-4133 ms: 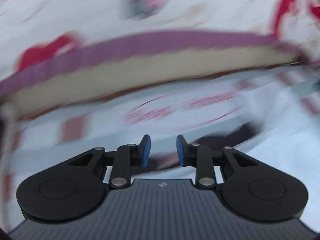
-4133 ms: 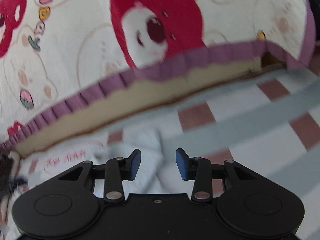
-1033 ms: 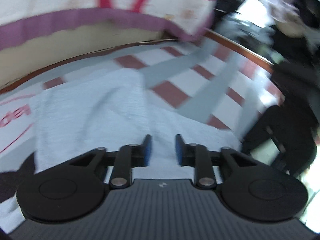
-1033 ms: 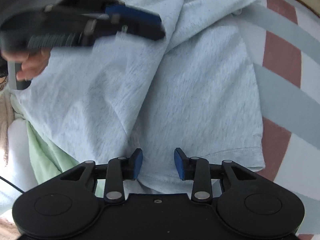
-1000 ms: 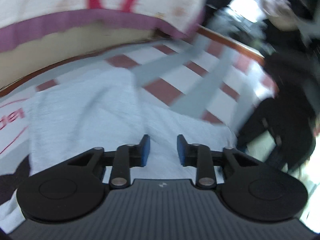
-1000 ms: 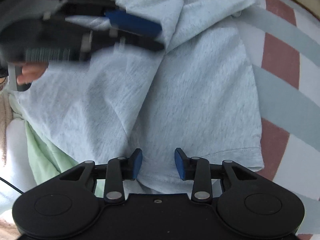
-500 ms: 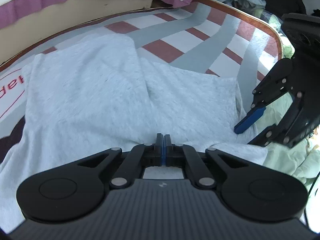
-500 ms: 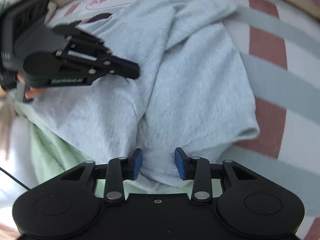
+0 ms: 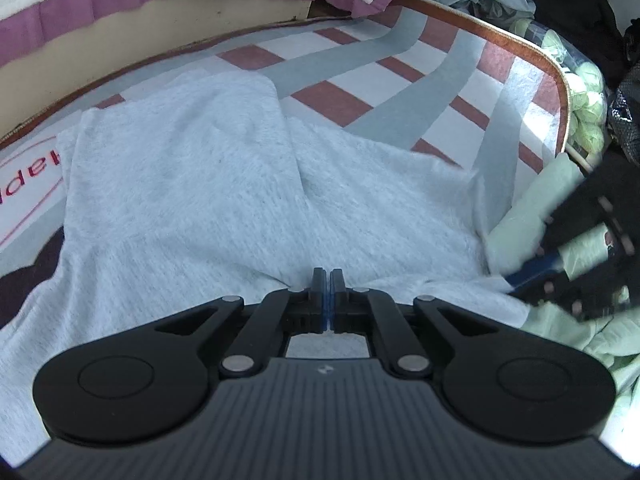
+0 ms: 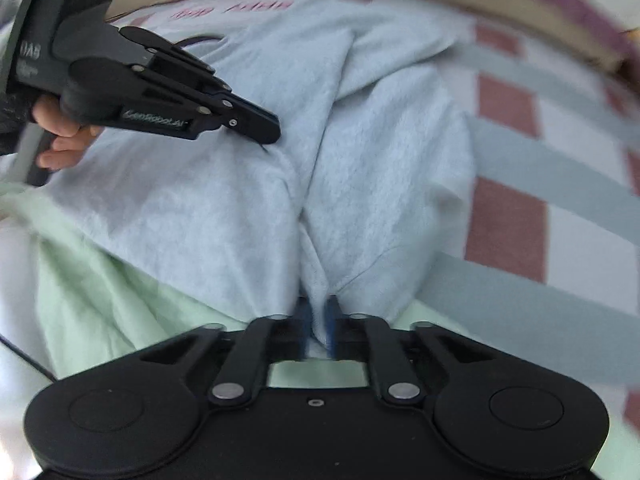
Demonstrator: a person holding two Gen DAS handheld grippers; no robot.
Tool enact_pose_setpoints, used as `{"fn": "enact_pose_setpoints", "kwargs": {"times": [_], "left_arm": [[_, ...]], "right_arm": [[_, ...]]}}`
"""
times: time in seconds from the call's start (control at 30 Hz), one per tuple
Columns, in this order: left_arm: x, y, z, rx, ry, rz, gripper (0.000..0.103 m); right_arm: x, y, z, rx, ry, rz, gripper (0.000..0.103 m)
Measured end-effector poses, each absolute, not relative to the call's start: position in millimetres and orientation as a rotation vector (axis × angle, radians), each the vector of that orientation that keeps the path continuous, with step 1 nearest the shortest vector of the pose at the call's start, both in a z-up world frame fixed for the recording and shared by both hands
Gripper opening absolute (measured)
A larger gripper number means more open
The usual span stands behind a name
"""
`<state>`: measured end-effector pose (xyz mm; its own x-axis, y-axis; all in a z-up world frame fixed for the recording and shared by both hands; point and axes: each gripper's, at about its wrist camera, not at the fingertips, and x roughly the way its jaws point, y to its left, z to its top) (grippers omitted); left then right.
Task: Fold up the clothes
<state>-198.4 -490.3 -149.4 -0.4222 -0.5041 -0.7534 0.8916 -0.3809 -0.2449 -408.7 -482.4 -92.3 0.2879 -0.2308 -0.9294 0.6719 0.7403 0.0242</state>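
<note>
Grey garment [image 9: 192, 184] lies on checked mat [image 9: 400, 76], one flap folded over. Your left gripper [image 9: 328, 280] clenched on near edge; right gripper [image 10: 316, 316], jaws just closing, pinches hem. Main folds remain.

A pale grey shirt [image 9: 192, 184] lies rumpled across the checked mat, one flap folded over from nine o'clock, its near hem bunched up at six o'clock.
</note>
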Motion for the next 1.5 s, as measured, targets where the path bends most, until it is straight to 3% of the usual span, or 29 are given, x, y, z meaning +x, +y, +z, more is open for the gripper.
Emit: {"fn": "enact_pose_setpoints", "kwargs": {"times": [0.17,0.47,0.63,0.7,0.77,0.87,0.93,1.17,1.2,1.23,1.27,1.4,1.5], "left_arm": [[-188.4,-478.7,-131.1,0.648,0.797,-1.915,0.003],[-182.8,-466.5,-141.3,0.696,0.868,-1.884,0.003],[-191.2,-463.2,-148.6,0.745,0.868,-1.892,0.004],[-191.3,-463.1,-147.5,0.728,0.87,-1.894,0.004],[-188.5,-463.4,-144.9,0.699,0.874,-1.883,0.004],[-178.9,-465.8,-139.5,0.642,0.898,-1.863,0.004],[-172.7,-468.3,-138.3,0.629,0.905,-1.847,0.004],[-162.9,-474.4,-142.1,0.629,0.924,-1.808,0.004],[-162.8,-474.3,-142.0,0.634,0.918,-1.805,0.004],[-162.7,-474.2,-141.9,0.638,0.911,-1.802,0.004],[-162.6,-474.1,-141.8,0.642,0.905,-1.799,0.004],[-162.2,-473.6,-141.3,0.66,0.879,-1.788,0.004],[-160.8,-471.5,-139.7,0.66,0.862,-1.791,0.004]], "right_arm": [[-423.1,-454.4,-49.3,0.156,1.033,-0.959,0.006],[-456.8,-478.9,-79.2,0.437,1.144,-1.182,0.008],[-463.5,-489.5,-37.6,0.532,0.949,-1.124,0.023],[-462.4,-500.9,-33.8,0.543,0.846,-1.096,0.048],[-460.4,-513.8,-32.5,0.549,0.757,-1.065,0.056],[-447.2,-555.6,-69.5,0.618,0.808,-0.93,0.056],[-444.7,-574.5,-89.2,0.717,0.868,-0.776,0.05],[-441.0,-562.9,-109.1,0.666,0.987,-0.666,0.05],[-439.6,-561.2,-112.4,0.655,0.986,-0.676,0.045],[-436.3,-557.7,-113.6,0.637,0.978,-0.692,0.033],[-435.4,-551.4,-110.6,0.621,0.948,-0.721,0.009],[-461.1,-487.0,-56.4,0.533,0.619,-1.017,0.008],[-473.4,-475.9,-77.2,0.484,0.757,-1.193,0.008]]}}
